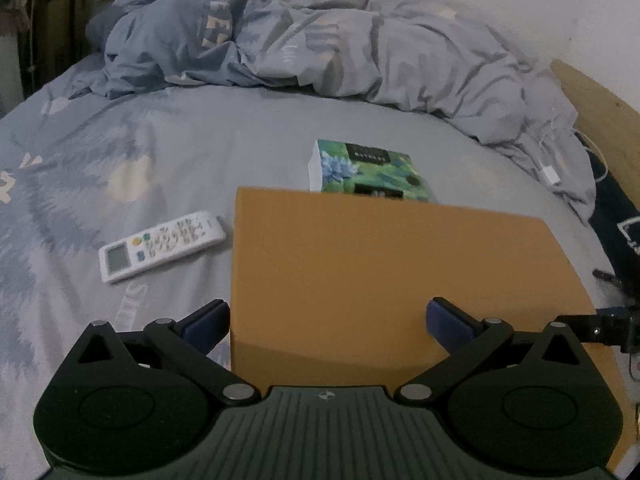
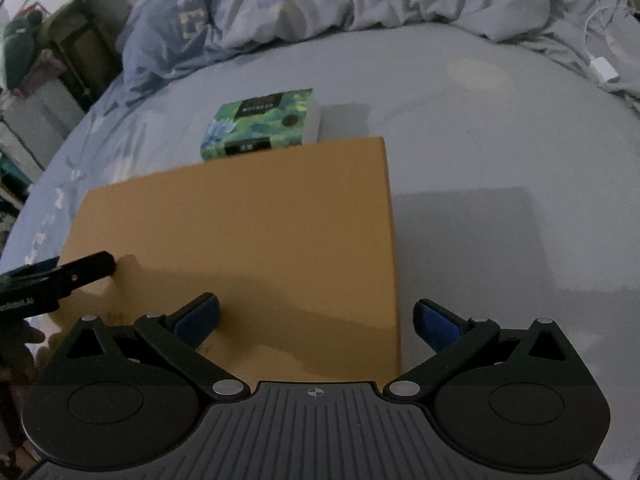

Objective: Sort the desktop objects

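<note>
Cardboard box, flat tan (image 1: 384, 276), on soft bed (image 1: 192, 152); both grippers' fingers spread, empty. Uneven lift could tip it onto white remote (image 1: 162, 245).

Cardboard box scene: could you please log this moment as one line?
left claw: open, straddling cardboard box left edge | right claw: open, at right edge | remote, tissue pack: on bed, untouched

The flat tan cardboard box (image 1: 384, 280) hides the near edge of the green floral tissue pack (image 1: 368, 172), whose dark label print is too blurred to read. Buttons on the white rectangular remote control (image 1: 160, 246) are too small to make out.
</note>
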The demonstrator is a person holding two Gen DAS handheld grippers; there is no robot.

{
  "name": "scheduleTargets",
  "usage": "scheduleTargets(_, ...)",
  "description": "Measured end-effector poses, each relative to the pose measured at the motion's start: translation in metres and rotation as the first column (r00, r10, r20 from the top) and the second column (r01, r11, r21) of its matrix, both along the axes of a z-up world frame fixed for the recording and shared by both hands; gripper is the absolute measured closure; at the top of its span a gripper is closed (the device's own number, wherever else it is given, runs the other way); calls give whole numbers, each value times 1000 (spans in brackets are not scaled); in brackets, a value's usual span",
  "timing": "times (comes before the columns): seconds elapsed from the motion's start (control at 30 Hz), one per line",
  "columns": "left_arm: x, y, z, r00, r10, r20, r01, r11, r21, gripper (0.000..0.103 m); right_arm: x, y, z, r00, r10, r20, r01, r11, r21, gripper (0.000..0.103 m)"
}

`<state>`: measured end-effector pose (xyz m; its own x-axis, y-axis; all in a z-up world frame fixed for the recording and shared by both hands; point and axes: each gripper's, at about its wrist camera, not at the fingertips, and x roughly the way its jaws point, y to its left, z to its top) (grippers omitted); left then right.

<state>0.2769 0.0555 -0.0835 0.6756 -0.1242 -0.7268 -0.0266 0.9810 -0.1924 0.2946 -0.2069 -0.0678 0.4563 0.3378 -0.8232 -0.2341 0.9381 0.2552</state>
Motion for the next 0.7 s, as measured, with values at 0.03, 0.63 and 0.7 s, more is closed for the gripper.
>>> scheduleTargets(0.03,-5,-2,1,1000,-2,1,2,1000,6,0,-7,0,0,1000,-3,7,3,1000,-5,0)
scheduleTargets(0.63,-90,-30,15,999,-22,-44,26,995,93,0,-106,2,14,999,-10,30,14,994,-106,0)
scheduleTargets(0.7,-101,-33,22,1000,-18,-24,21,993,113,0,-119,4,21,998,-2,58,10,991,-134,0)
